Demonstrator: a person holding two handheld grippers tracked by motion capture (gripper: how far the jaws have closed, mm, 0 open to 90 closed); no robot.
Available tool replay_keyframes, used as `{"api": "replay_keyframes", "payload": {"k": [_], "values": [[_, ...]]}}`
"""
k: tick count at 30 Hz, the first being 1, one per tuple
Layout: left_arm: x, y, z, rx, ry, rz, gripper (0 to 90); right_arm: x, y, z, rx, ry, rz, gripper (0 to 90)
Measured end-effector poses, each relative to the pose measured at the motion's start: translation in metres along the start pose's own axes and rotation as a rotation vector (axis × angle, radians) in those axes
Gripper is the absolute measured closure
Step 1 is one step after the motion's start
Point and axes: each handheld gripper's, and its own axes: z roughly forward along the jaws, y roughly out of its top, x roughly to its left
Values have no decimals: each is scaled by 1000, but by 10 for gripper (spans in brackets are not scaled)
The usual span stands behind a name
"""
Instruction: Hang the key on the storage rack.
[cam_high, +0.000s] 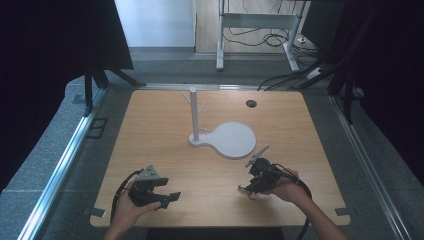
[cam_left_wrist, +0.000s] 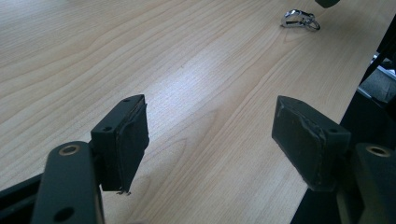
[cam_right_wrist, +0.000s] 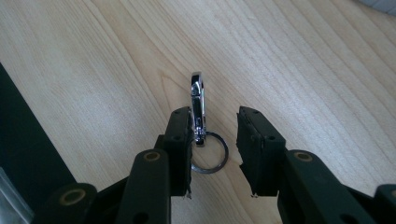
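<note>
The keychain clip (cam_right_wrist: 198, 105) lies on the table (cam_high: 150, 130) between the right gripper's (cam_right_wrist: 214, 128) parted jaws, near the front edge; the left gripper (cam_left_wrist: 210, 128) gapes wide.

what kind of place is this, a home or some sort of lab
Probably a lab or recording workspace: a pale wooden table flanked by black curtains, loose black cables on grey carpet, and a metal desk frame behind.

A white peg stand (cam_high: 194, 112) stands upright on the wooden table (cam_high: 150, 135)
</note>
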Motion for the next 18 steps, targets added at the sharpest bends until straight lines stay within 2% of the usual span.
{"api": "replay_keyframes", "payload": {"k": [10,18], "values": [[0,0,1,4,-3,1,276,4,6,13,53,12,-18,691],[0,0,1,3,-4,1,275,6,10,22,88,2,-26,711]]}}
